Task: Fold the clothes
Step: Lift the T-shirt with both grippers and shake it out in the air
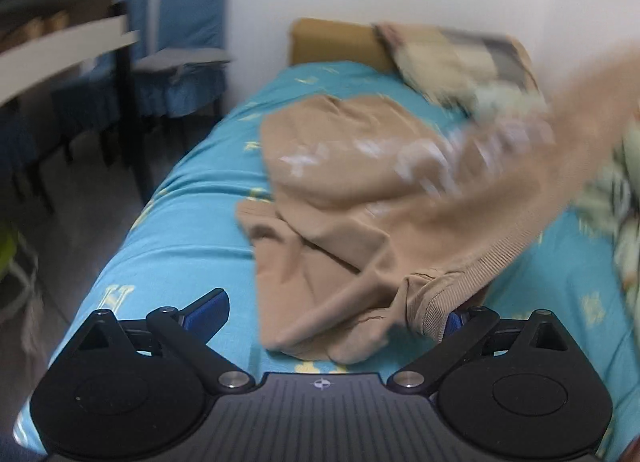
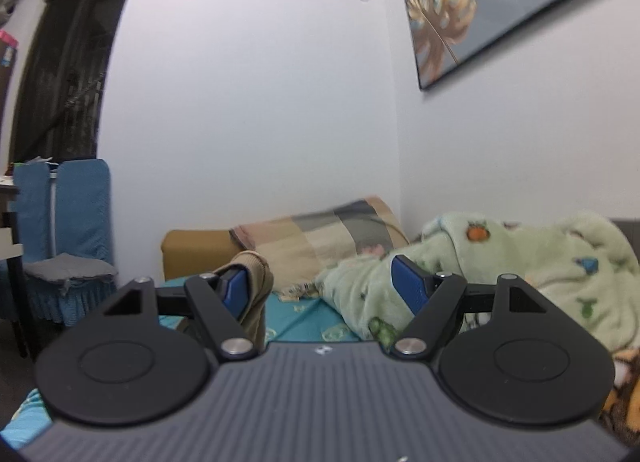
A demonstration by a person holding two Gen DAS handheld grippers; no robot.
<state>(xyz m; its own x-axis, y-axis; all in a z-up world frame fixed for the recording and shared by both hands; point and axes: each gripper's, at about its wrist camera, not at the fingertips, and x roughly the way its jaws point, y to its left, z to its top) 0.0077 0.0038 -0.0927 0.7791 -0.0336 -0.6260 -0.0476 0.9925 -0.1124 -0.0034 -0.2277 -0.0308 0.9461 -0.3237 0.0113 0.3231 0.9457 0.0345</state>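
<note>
- The tan sweatshirt [image 1: 340, 197] is lying rumpled on the turquoise bedsheet [image 1: 192, 221], straight ahead of the left gripper [image 1: 336, 314] and a little to its right; its ribbed hem [image 1: 448, 294] is bunching just in front of that gripper's right finger [image 1: 454, 322].
- The left gripper is standing spread wide and is pinching nothing; cloth is lying between its fingers, but the pads are not pressing on it.
- The garment's long axis is running away from the left gripper toward the pillow [image 1: 460, 57], with one band of it lifting off up and to the right.
- The right gripper [image 2: 320, 286] is pointing level at the wall, jaws parted; a fold of tan cloth [image 2: 252, 282] is draping over its left finger [image 2: 234, 288], hanging there rather than being clamped, as far as I can judge.
- The left gripper is the nearer one to the hem, so I would expect it to take the next hold.
- To its left the sheet is lying bare up to the bed's edge, with chairs [image 1: 180, 61] beyond; to the right a green blanket [image 2: 520, 262] is crowding the space.
</note>
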